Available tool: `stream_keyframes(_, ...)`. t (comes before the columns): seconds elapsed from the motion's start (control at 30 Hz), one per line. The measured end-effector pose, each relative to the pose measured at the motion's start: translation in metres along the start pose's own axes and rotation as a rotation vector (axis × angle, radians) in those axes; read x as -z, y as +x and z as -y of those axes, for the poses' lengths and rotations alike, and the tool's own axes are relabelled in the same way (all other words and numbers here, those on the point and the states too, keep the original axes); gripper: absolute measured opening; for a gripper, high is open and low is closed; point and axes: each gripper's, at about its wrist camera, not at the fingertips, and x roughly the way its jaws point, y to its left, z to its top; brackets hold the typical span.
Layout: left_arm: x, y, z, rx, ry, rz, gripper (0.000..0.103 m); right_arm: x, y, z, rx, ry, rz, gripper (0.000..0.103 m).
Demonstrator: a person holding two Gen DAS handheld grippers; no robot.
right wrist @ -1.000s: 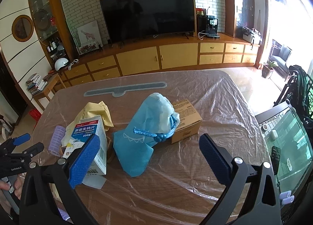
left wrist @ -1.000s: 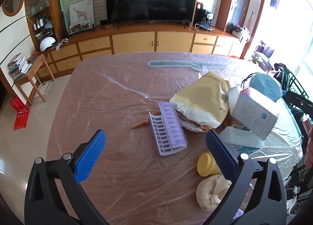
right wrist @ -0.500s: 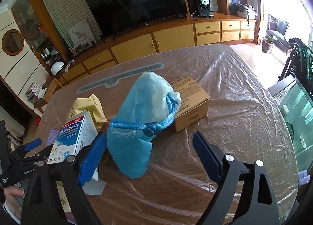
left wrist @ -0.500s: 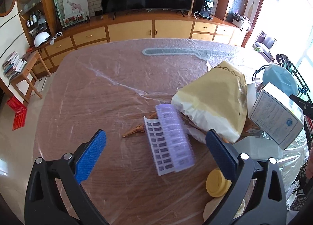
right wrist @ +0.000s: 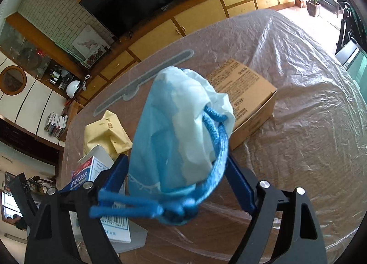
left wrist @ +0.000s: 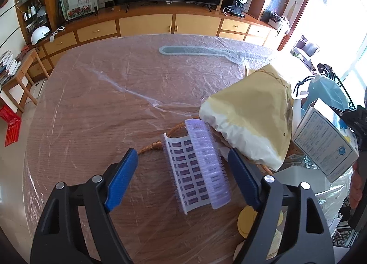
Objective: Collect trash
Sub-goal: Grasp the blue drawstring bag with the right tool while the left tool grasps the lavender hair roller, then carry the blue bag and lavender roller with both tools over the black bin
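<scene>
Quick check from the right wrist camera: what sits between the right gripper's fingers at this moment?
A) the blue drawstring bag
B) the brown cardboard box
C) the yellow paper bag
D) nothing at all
A: the blue drawstring bag fills the gap between the right gripper fingers, while the cardboard box lies behind it.

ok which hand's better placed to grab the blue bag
Right. The right gripper has its open jaws around the blue bag; the left gripper straddles the purple roller.
</scene>
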Motion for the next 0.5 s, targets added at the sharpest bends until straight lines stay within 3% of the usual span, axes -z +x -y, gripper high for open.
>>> stream_keyframes(0.17,-0.001,0.005,-0.004,0.016,-0.024,-0.027,0.082,0.000,0.008,0.001,-0.009,0.024,-0.019,0.082)
stream_keyframes(0.23,0.000,0.005,-0.006,0.025,-0.032,-0.029,0.082,0.000,0.009,0.002,-0.032,0.024,-0.026,0.070)
stream_keyframes(0.33,0.002,0.002,-0.008,0.031,-0.025,-0.029,0.067,0.001,0.011,0.003,-0.087,0.037,-0.044,0.054)
stream_keyframes(0.4,0.003,0.000,-0.009,0.050,-0.028,-0.032,0.047,0.002,0.010,0.002,-0.113,0.030,-0.040,0.049)
stream_keyframes(0.5,0.004,-0.001,-0.013,0.084,-0.061,-0.039,0.044,0.001,0.007,-0.001,-0.125,0.012,-0.031,0.045)
